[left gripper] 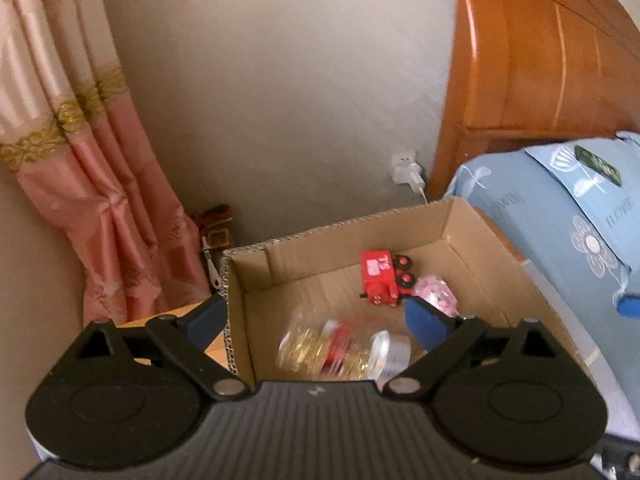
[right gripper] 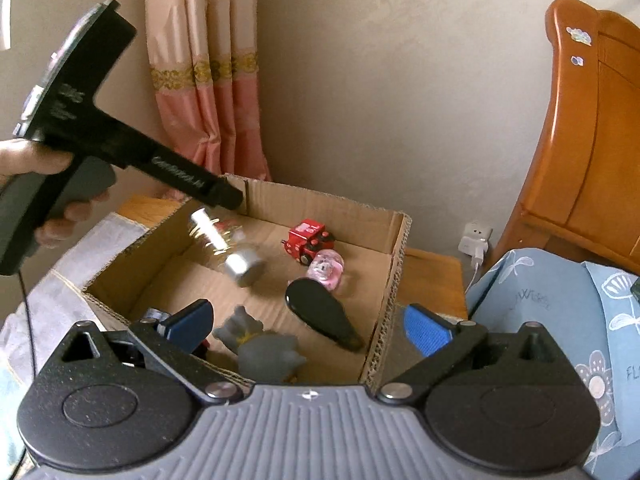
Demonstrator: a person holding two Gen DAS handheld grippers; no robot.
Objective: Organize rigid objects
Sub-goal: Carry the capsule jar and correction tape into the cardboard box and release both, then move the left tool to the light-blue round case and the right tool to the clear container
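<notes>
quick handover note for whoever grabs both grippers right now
Left gripper: open, empty, above the cardboard box.
Right gripper: open, empty, at the box's near edge.
In the box: red toy truck, pink toy, black paddle-shaped object, grey figurine. A blurred clear jar with silver lid appears to be dropping in.
Left: no other loose items in view; check outside the frame.
</notes>
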